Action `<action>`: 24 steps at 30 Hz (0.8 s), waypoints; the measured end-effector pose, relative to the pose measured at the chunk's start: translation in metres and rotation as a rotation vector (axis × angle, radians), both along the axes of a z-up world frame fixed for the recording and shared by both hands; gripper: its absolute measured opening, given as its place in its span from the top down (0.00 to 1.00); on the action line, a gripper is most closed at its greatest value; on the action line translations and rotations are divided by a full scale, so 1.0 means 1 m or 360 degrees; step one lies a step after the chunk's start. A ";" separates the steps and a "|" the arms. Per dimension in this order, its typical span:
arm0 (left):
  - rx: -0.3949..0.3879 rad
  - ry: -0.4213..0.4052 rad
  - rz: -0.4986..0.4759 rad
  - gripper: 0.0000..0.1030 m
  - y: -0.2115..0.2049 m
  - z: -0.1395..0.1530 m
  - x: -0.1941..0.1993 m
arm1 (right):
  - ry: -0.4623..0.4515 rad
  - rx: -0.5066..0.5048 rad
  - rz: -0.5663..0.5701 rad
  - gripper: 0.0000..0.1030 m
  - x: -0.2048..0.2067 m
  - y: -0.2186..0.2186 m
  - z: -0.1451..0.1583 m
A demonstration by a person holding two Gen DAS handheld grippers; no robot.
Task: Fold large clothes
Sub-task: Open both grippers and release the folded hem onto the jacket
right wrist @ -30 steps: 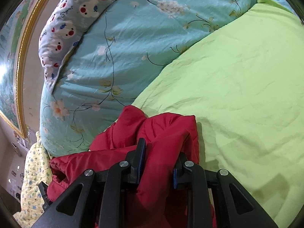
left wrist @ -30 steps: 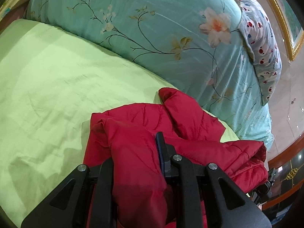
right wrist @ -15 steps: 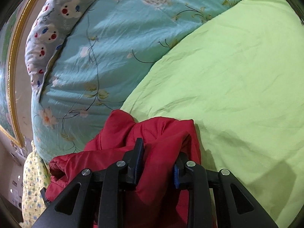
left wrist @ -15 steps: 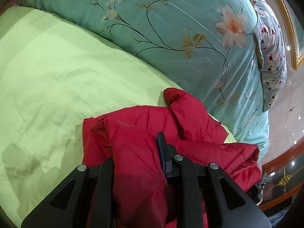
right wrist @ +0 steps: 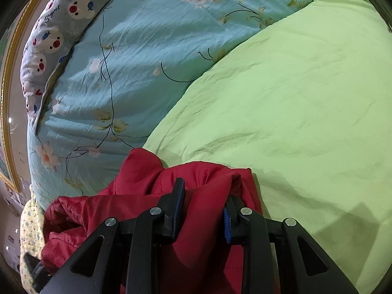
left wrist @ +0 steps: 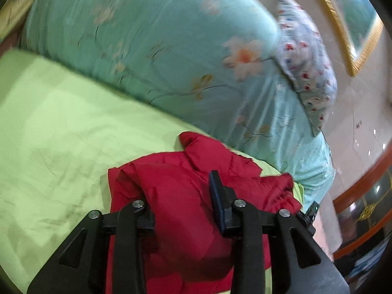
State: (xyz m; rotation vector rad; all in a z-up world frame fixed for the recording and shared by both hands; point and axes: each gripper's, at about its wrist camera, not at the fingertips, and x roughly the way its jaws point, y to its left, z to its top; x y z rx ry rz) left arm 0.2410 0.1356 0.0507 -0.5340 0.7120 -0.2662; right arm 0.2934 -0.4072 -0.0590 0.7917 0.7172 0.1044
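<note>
Partly hidden behind both grippers, the red jacket [left wrist: 186, 196] lies bunched on the green sheet [left wrist: 61, 134], puffy and quilted. The left gripper [left wrist: 181, 203] has just been widening, its jaws loosely around a fold; the right gripper [right wrist: 203, 208] pinches another. The left view is blurred.

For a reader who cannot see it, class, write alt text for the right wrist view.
Black tongs grip a bunched red jacket lying on a lime-green sheet. Behind it lie a teal floral duvet and a cartoon-print pillow.
</note>
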 end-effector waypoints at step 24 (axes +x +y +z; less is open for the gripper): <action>0.0667 0.0137 -0.0151 0.40 -0.123 -0.084 0.022 | -0.0262 -0.0119 -0.0026 0.34 -0.051 0.001 0.066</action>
